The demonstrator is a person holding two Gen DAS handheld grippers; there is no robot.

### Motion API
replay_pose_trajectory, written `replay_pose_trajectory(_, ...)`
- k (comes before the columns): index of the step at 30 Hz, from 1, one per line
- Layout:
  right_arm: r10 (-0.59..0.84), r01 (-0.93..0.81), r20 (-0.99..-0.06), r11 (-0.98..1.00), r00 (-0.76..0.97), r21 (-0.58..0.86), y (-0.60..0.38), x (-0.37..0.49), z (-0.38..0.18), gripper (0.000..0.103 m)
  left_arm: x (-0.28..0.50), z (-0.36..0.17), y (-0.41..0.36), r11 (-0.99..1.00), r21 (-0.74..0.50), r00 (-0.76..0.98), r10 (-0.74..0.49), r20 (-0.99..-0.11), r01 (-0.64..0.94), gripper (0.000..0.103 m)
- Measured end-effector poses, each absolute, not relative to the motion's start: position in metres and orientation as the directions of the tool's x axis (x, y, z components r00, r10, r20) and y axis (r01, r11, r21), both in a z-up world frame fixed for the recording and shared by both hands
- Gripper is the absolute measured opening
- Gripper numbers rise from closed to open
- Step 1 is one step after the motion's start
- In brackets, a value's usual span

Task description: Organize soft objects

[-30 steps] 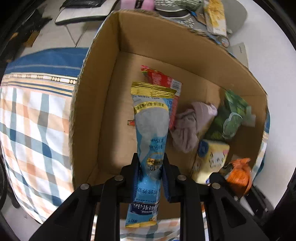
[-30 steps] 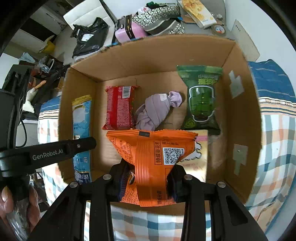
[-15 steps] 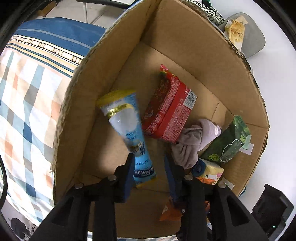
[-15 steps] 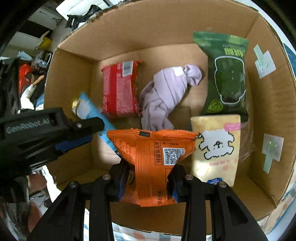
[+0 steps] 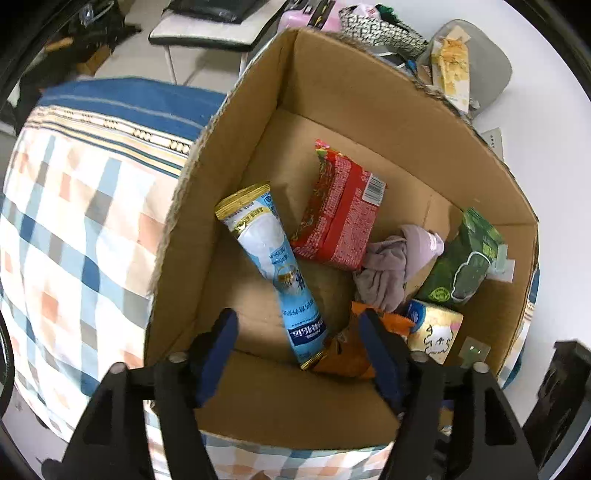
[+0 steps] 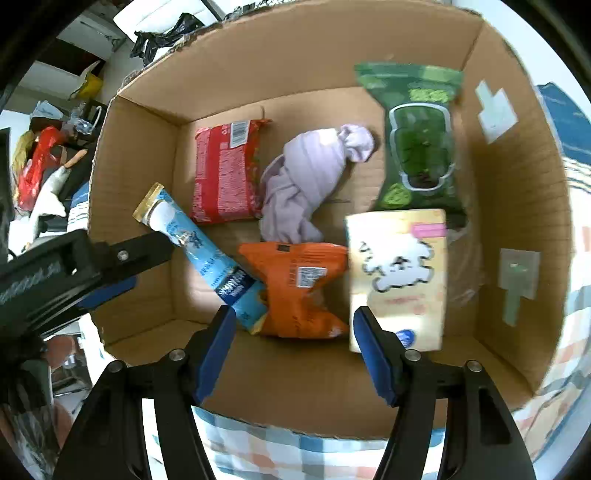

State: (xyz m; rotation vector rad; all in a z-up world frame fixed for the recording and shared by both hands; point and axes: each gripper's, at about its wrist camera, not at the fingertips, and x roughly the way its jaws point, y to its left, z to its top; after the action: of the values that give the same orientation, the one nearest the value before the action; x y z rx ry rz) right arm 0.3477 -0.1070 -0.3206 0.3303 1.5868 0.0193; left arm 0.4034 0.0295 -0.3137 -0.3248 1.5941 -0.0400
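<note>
A cardboard box [image 5: 332,96] [image 6: 295,48] holds several soft items. A blue tube packet [image 5: 273,266] [image 6: 199,251] lies on the box floor at the left. An orange snack bag [image 6: 295,288] [image 5: 347,354] lies beside it, partly over the tube's end. A red packet [image 5: 340,218] [image 6: 225,173], a lilac cloth [image 5: 391,266] [image 6: 314,181], a green pouch [image 5: 465,269] [image 6: 421,136] and a yellow tissue pack [image 5: 436,332] [image 6: 399,273] lie around them. My left gripper [image 5: 299,354] is open and empty above the near wall. My right gripper [image 6: 291,347] is open and empty above the orange bag.
The box stands on a checked blue and orange cloth [image 5: 74,236] [image 6: 280,454]. Behind the box are a chair [image 5: 207,22], bags and clutter [image 5: 376,26], and a grey pad with a snack packet [image 5: 454,62]. The left gripper's body [image 6: 55,273] reaches in at the box's left wall.
Both grippers have opened. The blue tube dropped from my left gripper onto the box floor. The orange bag dropped from my right gripper and lies beside the tube.
</note>
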Motion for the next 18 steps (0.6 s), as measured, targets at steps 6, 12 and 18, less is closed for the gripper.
replay_pose_trajectory(6,0.140,0.175,-0.990,0.974,0.023,0.142,-0.121,0.343,-0.299,0.068,0.385,-0.289,0.026,0.981,-0.166,0.070,-0.159,-0.985,-0.104,0.071)
replay_pose_trajectory(12,0.064,0.160,-0.994,0.984,0.094,0.078,-0.136,0.334,-0.266,0.087,0.363,-0.262,0.020,0.995,-0.096,0.152,-0.093,-0.984,-0.013,0.096)
replay_pose_trajectory(18,-0.004,0.157,-0.985,0.987,0.172,0.023,-0.143,0.318,-0.235,0.103,0.343,-0.234,0.015,0.998,-0.058,0.239,-0.062,-0.969,0.027,0.097)
